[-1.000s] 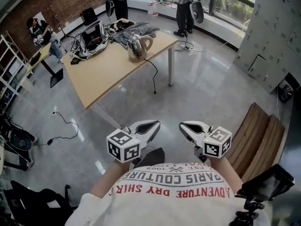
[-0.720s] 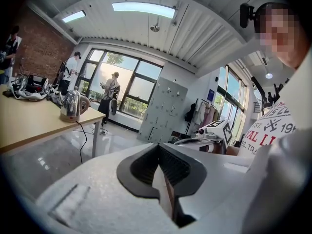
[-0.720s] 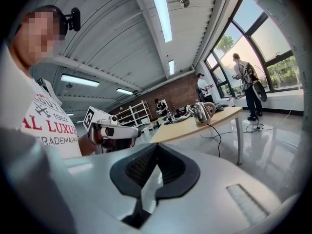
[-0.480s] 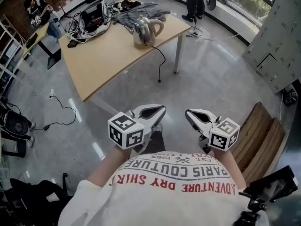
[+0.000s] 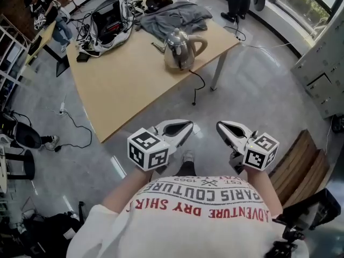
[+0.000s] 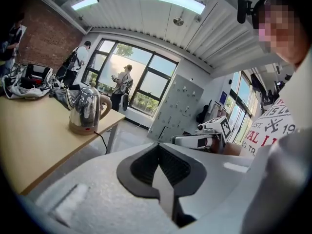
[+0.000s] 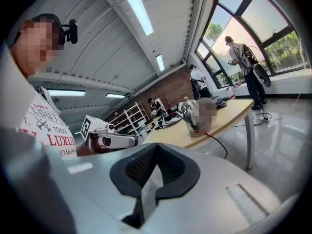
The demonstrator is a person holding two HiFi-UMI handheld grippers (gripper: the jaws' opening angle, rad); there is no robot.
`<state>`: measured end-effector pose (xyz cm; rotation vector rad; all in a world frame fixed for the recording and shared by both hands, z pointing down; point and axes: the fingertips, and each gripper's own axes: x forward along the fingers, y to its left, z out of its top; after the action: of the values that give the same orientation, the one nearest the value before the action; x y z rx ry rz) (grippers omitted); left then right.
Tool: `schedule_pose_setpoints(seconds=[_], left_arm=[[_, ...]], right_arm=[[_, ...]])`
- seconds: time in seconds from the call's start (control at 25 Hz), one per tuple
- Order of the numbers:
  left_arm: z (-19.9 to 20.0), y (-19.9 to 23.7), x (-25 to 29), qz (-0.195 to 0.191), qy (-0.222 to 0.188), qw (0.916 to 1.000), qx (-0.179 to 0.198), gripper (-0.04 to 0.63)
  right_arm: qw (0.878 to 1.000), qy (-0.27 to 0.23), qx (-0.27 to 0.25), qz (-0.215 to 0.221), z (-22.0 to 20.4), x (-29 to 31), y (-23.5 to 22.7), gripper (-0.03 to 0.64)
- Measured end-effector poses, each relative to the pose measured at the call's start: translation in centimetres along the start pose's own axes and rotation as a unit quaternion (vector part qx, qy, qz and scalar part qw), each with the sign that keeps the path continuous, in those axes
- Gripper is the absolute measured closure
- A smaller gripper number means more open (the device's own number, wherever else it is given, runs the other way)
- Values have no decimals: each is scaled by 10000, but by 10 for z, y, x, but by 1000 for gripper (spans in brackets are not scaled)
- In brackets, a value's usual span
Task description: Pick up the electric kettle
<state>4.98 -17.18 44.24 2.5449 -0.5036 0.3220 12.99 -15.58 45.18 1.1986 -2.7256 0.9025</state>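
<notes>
Electric kettle [image 5: 180,50], polished steel with a pale handle, stands upright on the light wooden rectangular table [image 5: 121,85], toward the far right corner and close to the right edge. Slatted brown wooden bench [image 5: 301,163] sits on the grey floor at lower right, well apart from the table. Crumpled grey cloth [image 5: 174,15] lies just behind the kettle. Open black case [image 5: 110,23] with tangled cables is on the table's far left part. Thin black power cord [image 5: 200,86] hangs from the kettle's base over the table edge. White left gripper [image 5: 186,127]: jaws together, nothing between them, held near the person's chest, well short of the table. White right gripper [image 5: 221,127]: jaws together, empty, level beside the left.
</notes>
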Motion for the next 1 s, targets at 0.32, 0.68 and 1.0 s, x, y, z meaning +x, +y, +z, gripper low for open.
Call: schedule_pose_setpoints(seconds=[0.32,0.68,1.0], left_arm=[[56,88,12,69,-146,9999,19,595],[78,138,10,187,-474,9987,-52,595],[95,173,25,487,-535,9973,-160,595]], right_arm=[[9995,102,-298,101,62,90,-37,617],[9992,64,-406,23,79,118,-69,617],[9996,62,-284,-45,97,126,-111,617]])
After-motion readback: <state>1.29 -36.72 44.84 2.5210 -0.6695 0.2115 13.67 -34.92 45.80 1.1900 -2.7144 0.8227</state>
